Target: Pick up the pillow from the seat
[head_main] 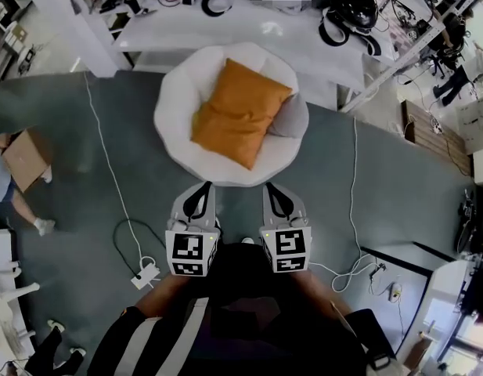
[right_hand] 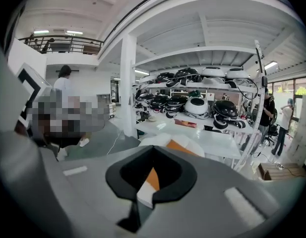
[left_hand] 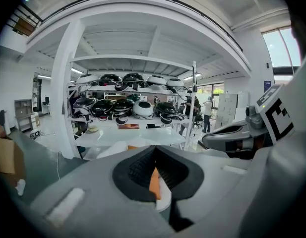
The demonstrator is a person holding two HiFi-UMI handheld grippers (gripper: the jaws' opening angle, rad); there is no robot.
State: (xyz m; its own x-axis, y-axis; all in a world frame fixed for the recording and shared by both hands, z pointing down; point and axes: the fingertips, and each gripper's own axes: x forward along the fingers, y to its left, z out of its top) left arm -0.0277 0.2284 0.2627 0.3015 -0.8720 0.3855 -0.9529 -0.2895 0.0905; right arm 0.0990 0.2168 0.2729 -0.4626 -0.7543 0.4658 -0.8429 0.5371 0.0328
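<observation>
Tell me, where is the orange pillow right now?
In the head view's middle, the orange pillow lies on the round white seat, beside a grey cushion.

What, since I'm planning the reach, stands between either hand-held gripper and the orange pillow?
Nothing visible: the left hand-held gripper and right hand-held gripper point at the white seat's near rim, and the orange pillow lies uncovered on it.

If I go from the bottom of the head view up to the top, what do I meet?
Left gripper and right gripper side by side → white seat → orange pillow → white table.
</observation>
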